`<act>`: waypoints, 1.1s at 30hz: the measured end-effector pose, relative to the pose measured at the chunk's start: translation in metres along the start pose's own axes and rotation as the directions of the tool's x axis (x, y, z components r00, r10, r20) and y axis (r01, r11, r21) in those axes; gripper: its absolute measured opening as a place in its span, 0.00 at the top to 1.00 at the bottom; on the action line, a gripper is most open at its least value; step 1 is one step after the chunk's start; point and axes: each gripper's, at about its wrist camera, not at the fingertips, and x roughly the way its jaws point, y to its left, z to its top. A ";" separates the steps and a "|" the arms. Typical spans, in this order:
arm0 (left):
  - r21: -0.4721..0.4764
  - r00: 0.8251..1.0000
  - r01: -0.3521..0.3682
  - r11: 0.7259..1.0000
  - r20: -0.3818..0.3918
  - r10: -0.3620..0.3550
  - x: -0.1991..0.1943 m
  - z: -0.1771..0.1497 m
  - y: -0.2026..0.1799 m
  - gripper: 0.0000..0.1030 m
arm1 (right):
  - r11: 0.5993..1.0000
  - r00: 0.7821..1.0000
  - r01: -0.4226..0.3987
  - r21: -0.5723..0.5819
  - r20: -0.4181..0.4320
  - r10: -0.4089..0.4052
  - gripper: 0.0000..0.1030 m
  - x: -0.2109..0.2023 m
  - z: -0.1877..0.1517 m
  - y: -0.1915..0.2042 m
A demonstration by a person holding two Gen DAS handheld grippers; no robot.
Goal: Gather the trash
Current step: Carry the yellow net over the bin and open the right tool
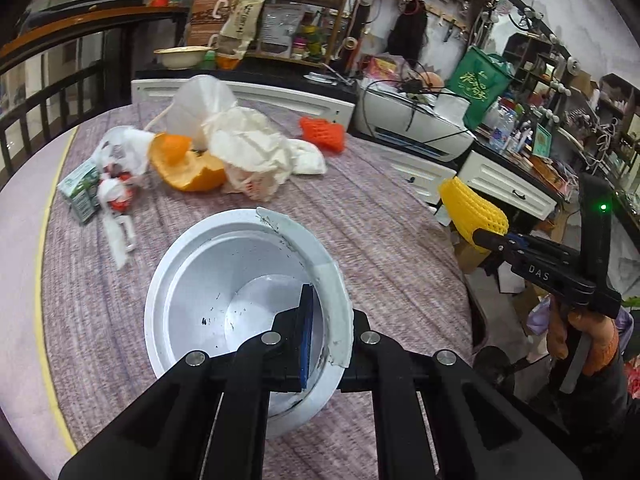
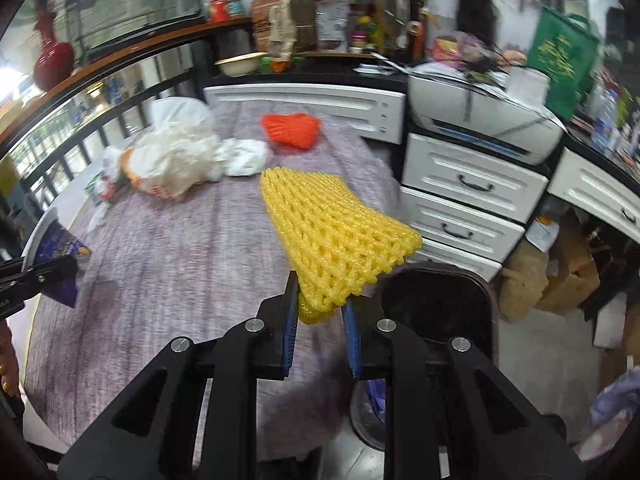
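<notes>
My left gripper (image 1: 332,320) is shut on the rim of a white paper bowl (image 1: 208,280), which is tilted over the table with its empty inside facing the camera. In the right wrist view that bowl's purple outside (image 2: 56,256) shows at the left edge. My right gripper (image 2: 320,304) is shut on a yellow foam net (image 2: 332,232), held above the table's right edge. From the left wrist view the net (image 1: 468,204) and right gripper (image 1: 486,240) are at the right. A trash pile lies further back: orange peel (image 1: 188,168), crumpled white bags (image 1: 248,148), a red foam net (image 1: 324,132).
The round table (image 1: 360,220) has a purple-grey cloth. A green carton (image 1: 80,190) and a red-and-white wrapper (image 1: 116,192) lie at the left. A dark bin or seat (image 2: 436,304) stands beside the table, with white drawers (image 2: 468,184) and a printer (image 2: 480,120) behind. A gloved hand (image 1: 592,340) grips the right tool.
</notes>
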 end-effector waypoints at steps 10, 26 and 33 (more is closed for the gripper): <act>0.070 0.997 0.081 0.994 -0.021 -0.079 0.024 0.013 -0.047 0.91 | 0.980 0.989 0.124 0.155 -0.105 -0.108 0.79 0.023 -0.031 -0.079; 0.164 0.979 0.187 0.969 -0.117 -0.169 0.065 0.012 -0.114 0.91 | 0.929 0.921 0.197 0.314 -0.384 -0.066 0.79 0.121 -0.100 -0.140; 0.184 0.968 0.224 0.957 -0.152 -0.197 0.077 0.011 -0.137 0.91 | 0.900 0.890 0.229 0.371 -0.455 -0.039 0.60 0.145 -0.128 -0.153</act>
